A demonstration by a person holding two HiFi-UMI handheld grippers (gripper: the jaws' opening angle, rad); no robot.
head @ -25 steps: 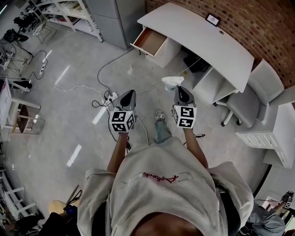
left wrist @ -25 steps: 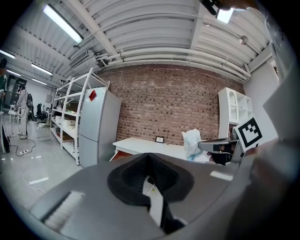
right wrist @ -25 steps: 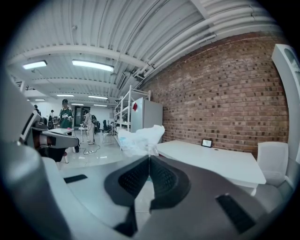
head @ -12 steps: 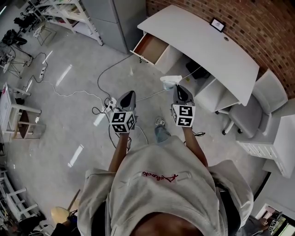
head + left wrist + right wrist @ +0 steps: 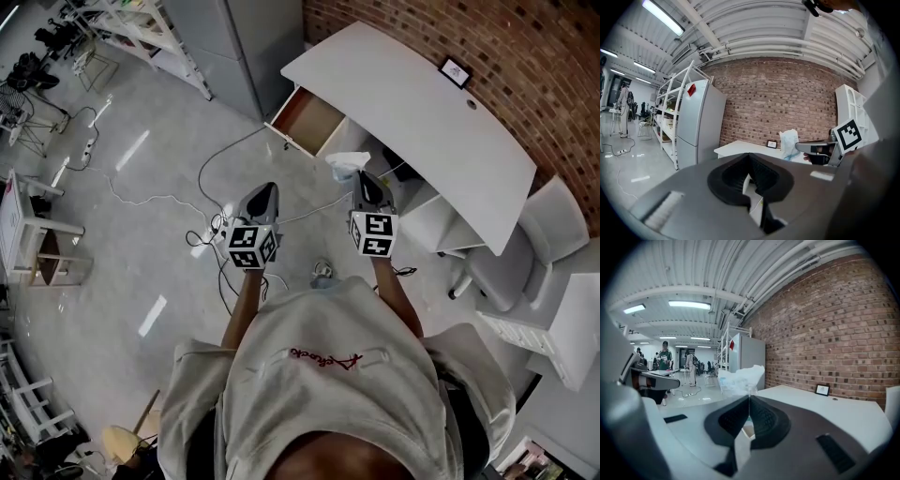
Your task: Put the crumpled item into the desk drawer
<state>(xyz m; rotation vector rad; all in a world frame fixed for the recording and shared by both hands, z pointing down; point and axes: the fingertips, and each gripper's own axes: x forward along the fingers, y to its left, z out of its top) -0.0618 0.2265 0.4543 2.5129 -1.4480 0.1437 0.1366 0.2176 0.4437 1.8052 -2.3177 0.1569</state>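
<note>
A crumpled white plastic item (image 5: 347,165) sticks out past the tip of my right gripper (image 5: 364,181), which is shut on it; the same crumpled item (image 5: 739,376) rises above the closed jaws in the right gripper view, and shows as a pale wad (image 5: 790,143) in the left gripper view. My left gripper (image 5: 265,192) is shut with nothing in it, held level to the left. Ahead stands the white desk (image 5: 422,112) with its drawer (image 5: 307,119) pulled open, brown inside. Both grippers hang over the floor, short of the drawer.
Cables and a power strip (image 5: 223,214) lie on the grey floor under the grippers. A grey cabinet (image 5: 239,42) stands left of the desk, white chairs (image 5: 520,248) at the right, shelving (image 5: 141,23) at the top left. A small picture frame (image 5: 456,70) sits on the desk.
The person has walked toward the desk: desk and open drawer have slid closer to both grippers. The right gripper keeps its hold on the crumpled item.
</note>
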